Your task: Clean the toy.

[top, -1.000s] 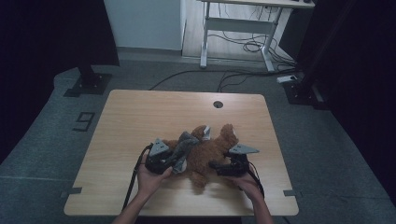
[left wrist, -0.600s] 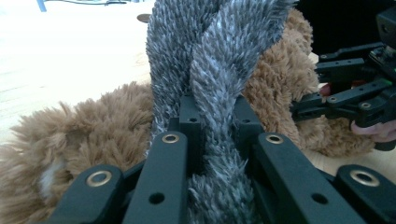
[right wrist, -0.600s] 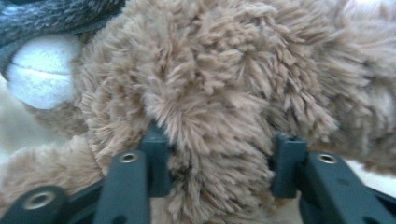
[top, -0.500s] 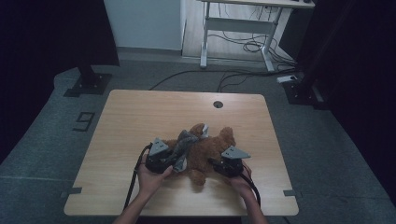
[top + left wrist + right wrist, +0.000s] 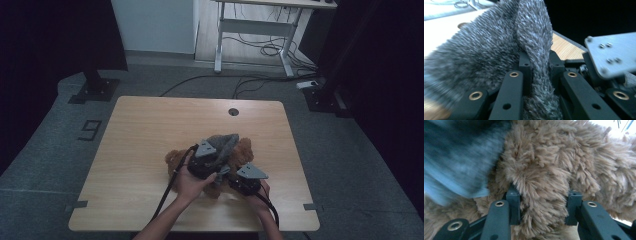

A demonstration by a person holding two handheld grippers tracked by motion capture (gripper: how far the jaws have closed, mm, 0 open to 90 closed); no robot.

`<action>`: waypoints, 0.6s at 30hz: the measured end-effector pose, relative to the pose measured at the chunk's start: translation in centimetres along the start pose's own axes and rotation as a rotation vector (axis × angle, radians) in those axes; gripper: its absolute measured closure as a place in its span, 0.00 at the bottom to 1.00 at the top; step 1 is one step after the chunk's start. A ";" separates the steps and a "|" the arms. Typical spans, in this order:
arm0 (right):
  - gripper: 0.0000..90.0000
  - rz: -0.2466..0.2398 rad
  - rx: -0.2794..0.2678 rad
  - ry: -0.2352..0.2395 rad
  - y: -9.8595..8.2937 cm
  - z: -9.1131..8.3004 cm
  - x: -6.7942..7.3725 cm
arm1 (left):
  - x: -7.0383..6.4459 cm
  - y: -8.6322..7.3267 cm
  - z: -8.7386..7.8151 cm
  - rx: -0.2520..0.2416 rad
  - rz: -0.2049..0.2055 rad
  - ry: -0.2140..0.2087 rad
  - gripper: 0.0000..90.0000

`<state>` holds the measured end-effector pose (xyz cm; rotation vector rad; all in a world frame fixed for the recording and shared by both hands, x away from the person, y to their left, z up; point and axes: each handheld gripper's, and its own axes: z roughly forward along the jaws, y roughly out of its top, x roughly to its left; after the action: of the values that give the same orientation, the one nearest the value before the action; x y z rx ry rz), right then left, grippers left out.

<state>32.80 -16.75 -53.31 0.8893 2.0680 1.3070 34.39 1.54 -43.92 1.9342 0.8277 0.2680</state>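
Brown plush is what you are working on: a teddy bear (image 5: 240, 152) lies on the wooden worktop (image 5: 150, 135), toward your side of it and a little right of the middle. Over its upper part sits a grey fuzzy cloth (image 5: 222, 142), and both your tools meet at that spot.

Your left hand-held gripper (image 5: 212, 155) rests on top of the bear, with your left hand (image 5: 192, 182) wrapped round it from below. In the left gripper view its jaws are drawn close and pinch a narrow fold of the grey cloth (image 5: 536, 50), which rises straight up between them while the rest of the cloth bunches to the left. The grey plate of your other tool (image 5: 614, 55) shows just to the right, very near.

Your right hand-held gripper (image 5: 245, 180) lies at the bear's near right side, just beside the left one. In the right gripper view its jaws stand partly spread, and a thick tuft of the brown fur (image 5: 541, 185) fills the gap and presses against both inner faces, so it clamps the bear. The grey cloth (image 5: 456, 157) appears blurred at the upper left of that view, lying against the fur.

Beyond the bear, a round cable hole (image 5: 233, 111) sits near the far edge of the worktop, well apart from your hands. A black cable (image 5: 167, 192) trails from the left tool across the worktop to its near edge.
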 end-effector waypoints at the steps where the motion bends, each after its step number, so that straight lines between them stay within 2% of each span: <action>1: 0.65 -0.002 0.000 -0.001 -0.1 -0.1 0.0 | 0.1 -0.1 0.7 0.016 0.001 0.014 0.86; 4: 0.66 -0.003 0.006 -0.002 -0.1 -0.1 0.0 | 0.8 -0.7 1.9 0.036 -0.011 0.021 0.86; 7: 0.66 -0.003 0.007 -0.009 -0.2 -0.1 0.2 | 1.0 -1.1 1.5 0.025 -0.014 0.025 0.86; 10: 0.66 -0.002 0.006 -0.008 -0.2 -0.1 0.2 | 1.5 -1.6 0.7 0.025 -0.012 0.040 0.86; 11: 0.66 0.005 0.001 -0.005 -0.3 -0.1 0.1 | 2.1 -2.0 0.0 0.021 -0.026 0.054 0.86; 12: 0.66 0.005 0.001 -0.005 -0.3 -0.1 0.1 | 2.1 -2.0 0.0 0.021 -0.026 0.054 0.86; 13: 0.66 0.012 -0.003 -0.004 -0.3 -0.1 0.1 | 2.9 -2.5 -0.8 0.021 -0.045 0.074 0.86; 14: 0.66 0.012 -0.003 -0.004 -0.3 -0.1 0.1 | 2.9 -2.5 -0.8 0.021 -0.045 0.074 0.86; 18: 0.66 0.017 -0.007 -0.004 -0.4 -0.2 0.1 | 4.8 -3.6 -2.7 0.004 -0.091 0.093 0.86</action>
<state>32.49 -16.89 -53.67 0.9080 2.0559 1.3192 35.05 7.55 -46.40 1.8937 0.9760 0.3036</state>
